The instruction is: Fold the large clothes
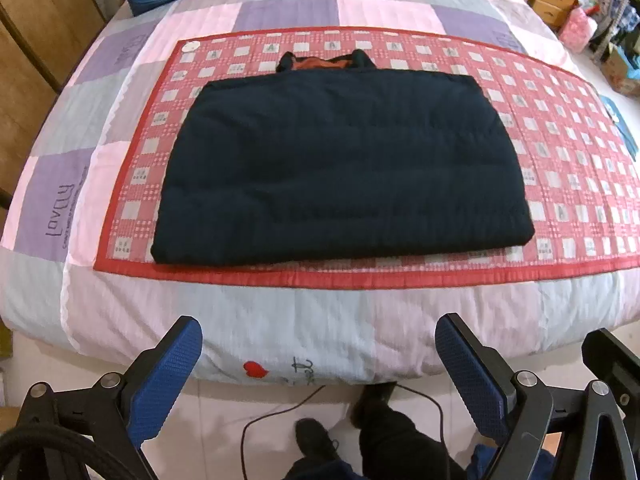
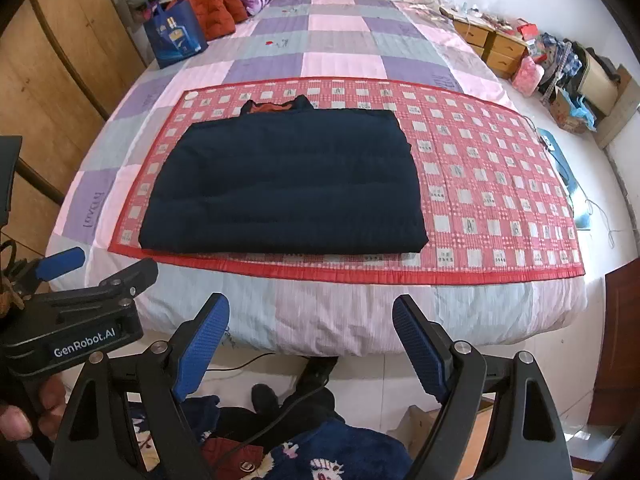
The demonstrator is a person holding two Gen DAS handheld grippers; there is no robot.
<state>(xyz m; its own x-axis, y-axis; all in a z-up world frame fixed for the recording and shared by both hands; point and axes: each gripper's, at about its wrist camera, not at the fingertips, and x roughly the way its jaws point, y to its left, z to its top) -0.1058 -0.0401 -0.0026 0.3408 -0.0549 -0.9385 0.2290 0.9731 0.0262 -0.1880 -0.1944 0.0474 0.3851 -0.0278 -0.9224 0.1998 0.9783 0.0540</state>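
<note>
A dark navy padded jacket (image 1: 340, 168) lies folded into a flat rectangle on a red checked mat (image 1: 560, 184) on the bed. Its collar with orange lining (image 1: 320, 63) sticks out at the far edge. The jacket also shows in the right wrist view (image 2: 284, 184), on the mat (image 2: 480, 184). My left gripper (image 1: 318, 340) is open and empty, held off the bed's near edge, apart from the jacket. My right gripper (image 2: 310, 320) is open and empty, also off the near edge. The left gripper's body shows in the right wrist view (image 2: 76, 316).
The bed has a pink, purple and grey checked quilt (image 2: 340, 28). A blue bag (image 2: 174, 36) and an orange jacket (image 2: 216, 4) sit at its far left. Wooden wardrobes (image 2: 60, 72) stand left. Cluttered drawers (image 2: 500, 48) stand right. A cable (image 1: 280, 412) lies on the floor.
</note>
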